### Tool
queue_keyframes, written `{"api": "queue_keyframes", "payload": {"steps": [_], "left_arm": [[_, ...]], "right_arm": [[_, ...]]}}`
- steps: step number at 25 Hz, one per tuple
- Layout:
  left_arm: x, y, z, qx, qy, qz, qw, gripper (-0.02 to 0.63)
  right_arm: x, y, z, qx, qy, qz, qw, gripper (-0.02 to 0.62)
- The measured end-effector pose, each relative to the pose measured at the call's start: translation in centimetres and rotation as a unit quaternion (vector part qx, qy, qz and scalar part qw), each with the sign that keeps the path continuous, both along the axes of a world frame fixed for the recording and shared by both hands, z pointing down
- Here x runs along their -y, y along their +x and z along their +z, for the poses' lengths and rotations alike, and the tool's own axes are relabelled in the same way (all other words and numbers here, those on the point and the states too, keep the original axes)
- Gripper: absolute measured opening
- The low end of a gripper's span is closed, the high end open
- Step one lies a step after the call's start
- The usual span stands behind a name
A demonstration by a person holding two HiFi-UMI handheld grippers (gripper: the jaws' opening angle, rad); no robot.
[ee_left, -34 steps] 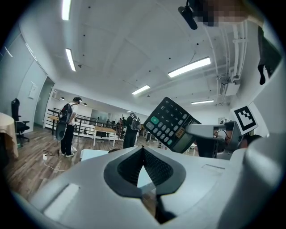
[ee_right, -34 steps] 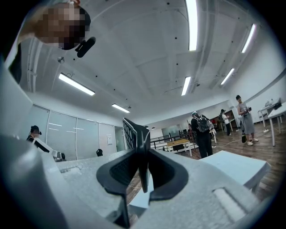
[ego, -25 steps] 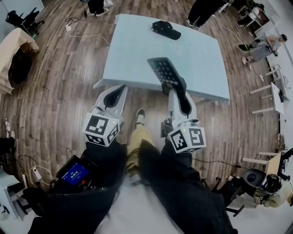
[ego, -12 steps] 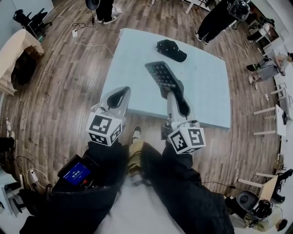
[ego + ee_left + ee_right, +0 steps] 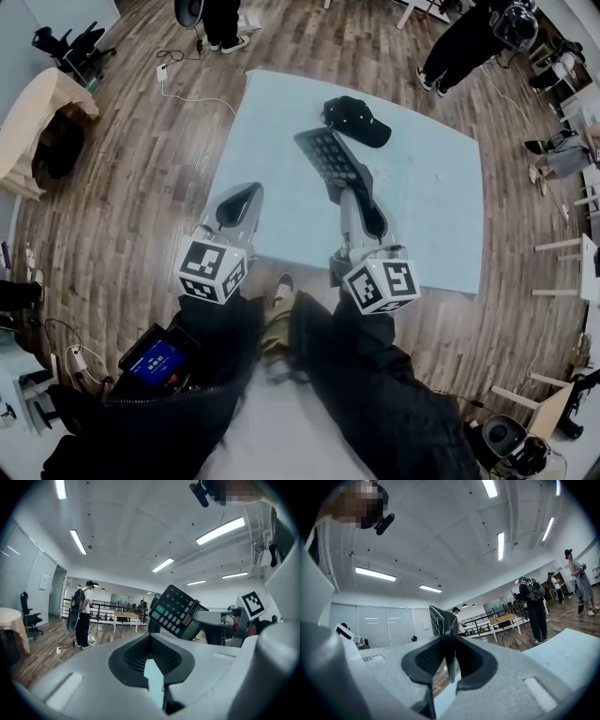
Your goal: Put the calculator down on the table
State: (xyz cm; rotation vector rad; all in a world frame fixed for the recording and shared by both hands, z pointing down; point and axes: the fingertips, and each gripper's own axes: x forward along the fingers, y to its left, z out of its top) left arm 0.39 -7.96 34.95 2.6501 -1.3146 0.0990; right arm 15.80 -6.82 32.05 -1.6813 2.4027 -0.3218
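Jutting from right gripper (image 5: 353,191), calculator (image 5: 329,156), tilted over table (image 5: 433,192)

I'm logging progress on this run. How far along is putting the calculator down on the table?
Done: the calculator is gripped and held above the table, near the black cap. In hand: the right hand-held gripper clamps its lower end, tilted in the air. Left: lower it onto the table and open the jaws. The left hand-held gripper is shut, empty.
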Motion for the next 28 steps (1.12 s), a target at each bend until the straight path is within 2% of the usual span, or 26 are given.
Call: {"api": "queue_keyframes", "payload": {"steps": [8, 12, 21, 24, 28], "left_arm": [[2.0, -1.4, 1.7, 0.016, -0.023, -0.022, 0.9994, 0.003], [2.9, -2.1, 4.3, 0.016, -0.048, -0.02, 0.9985, 0.003], [5.1, -3.5, 9.8, 0.041, -0.102, -0.014, 0.9938, 0.003], [5.2, -4.4, 12.8, 0.058, -0.118, -0.021, 0.9911, 0.003], [4.0, -5.0, 16.2, 0.059, -0.157, -0.021, 0.9856, 0.003]], "right_arm": [[2.6, -1.1, 2.0, 0.014, -0.025, -0.019, 0.999, 0.067], [3.2, -2.0, 4.2, 0.01, -0.046, -0.017, 0.999, 0.067], [4.8, -3.9, 9.8, -0.003, -0.126, -0.013, 0.992, 0.067], [5.0, -4.9, 12.5, -0.005, -0.156, -0.022, 0.987, 0.067], [4.2, -5.7, 16.4, -0.009, -0.205, -0.03, 0.978, 0.067]]}}
